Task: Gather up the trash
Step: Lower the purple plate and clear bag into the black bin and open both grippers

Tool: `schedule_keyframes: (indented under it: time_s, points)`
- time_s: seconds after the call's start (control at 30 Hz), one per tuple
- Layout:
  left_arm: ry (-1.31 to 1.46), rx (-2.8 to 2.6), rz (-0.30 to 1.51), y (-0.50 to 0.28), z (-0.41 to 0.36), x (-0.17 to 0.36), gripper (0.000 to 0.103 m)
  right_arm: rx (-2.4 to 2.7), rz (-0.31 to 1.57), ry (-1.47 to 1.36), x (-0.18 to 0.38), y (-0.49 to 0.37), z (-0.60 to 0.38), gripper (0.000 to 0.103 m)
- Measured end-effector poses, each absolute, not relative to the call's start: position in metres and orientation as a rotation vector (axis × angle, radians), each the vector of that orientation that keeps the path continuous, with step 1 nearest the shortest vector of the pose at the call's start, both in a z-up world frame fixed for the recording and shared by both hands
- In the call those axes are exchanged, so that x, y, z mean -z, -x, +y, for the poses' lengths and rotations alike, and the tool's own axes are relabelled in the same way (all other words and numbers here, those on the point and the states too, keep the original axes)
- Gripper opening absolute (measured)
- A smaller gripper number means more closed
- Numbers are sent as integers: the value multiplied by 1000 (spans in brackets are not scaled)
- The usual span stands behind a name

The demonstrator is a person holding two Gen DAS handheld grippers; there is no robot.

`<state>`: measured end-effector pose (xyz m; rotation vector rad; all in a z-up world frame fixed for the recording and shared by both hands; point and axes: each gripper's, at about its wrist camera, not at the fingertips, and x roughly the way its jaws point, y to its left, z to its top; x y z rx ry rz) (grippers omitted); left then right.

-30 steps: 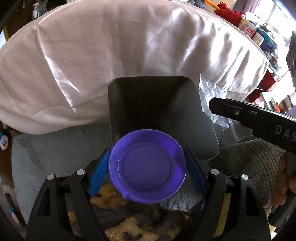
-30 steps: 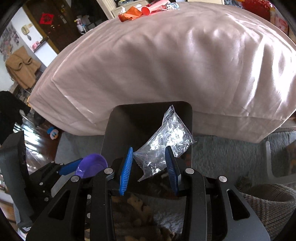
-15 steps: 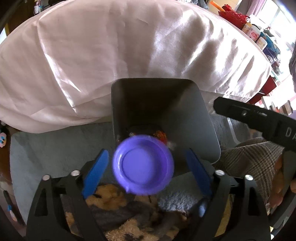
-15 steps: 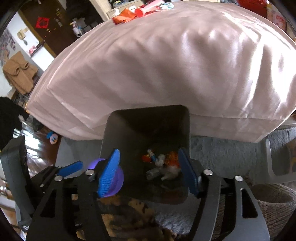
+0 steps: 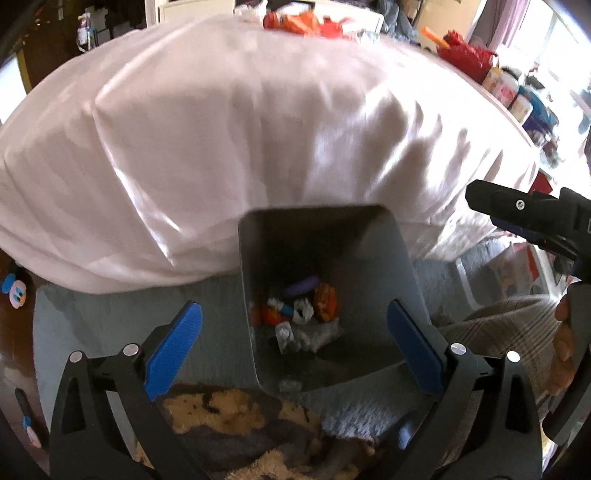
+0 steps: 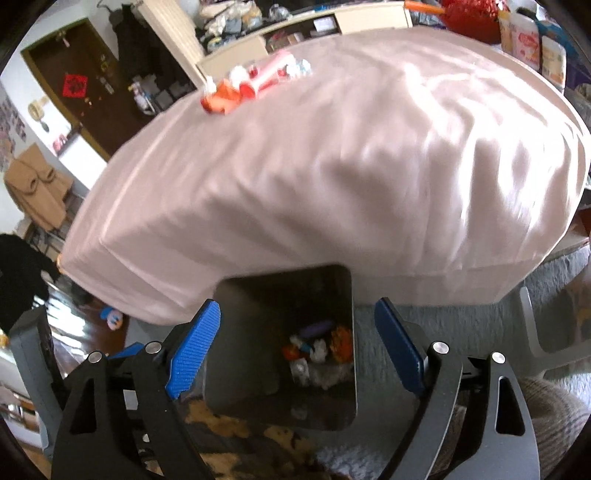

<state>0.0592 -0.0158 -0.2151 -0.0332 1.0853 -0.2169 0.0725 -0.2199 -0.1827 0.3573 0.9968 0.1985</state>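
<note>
A dark grey square bin (image 5: 402, 280) (image 6: 258, 306) stands on the carpet against the bed. At its bottom lie mixed scraps of trash (image 5: 299, 314) (image 6: 317, 350), among them the purple lid (image 5: 301, 286) on edge and crumpled clear plastic (image 5: 317, 338). My left gripper (image 5: 293, 350) hangs above the bin, its jaws opening wide with nothing between them. My right gripper (image 6: 297, 350) is also over the bin, jaws opening and empty; its body (image 5: 524, 218) shows at the right of the left wrist view. More trash (image 6: 255, 85) (image 5: 306, 24), red and orange wrappers, lies on the far bed top.
The bed with its pale sheet (image 5: 236, 140) fills the background. A grey carpet (image 5: 110, 321) surrounds the bin, with a furry tan and dark thing (image 5: 236, 417) just below the grippers. A person's hand (image 5: 565, 343) holds the right gripper's handle. A checked cloth (image 5: 506, 325) lies at right.
Both grippers opened and rose. The purple lid dropped from the left jaws into the bin, and the clear plastic bag fell from the right jaws into it.
</note>
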Motion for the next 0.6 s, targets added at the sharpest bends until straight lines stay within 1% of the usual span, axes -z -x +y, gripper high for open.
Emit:
schedule_keyframes:
  time_s: [0.3,0.6]
  points:
    - [18,200,1005,-102,-8,172,95,-153,885,-343,136,-116,-248,86]
    - [7,165,903,-178,-9,133,95,-112,854,-254,121,-194,-249,86]
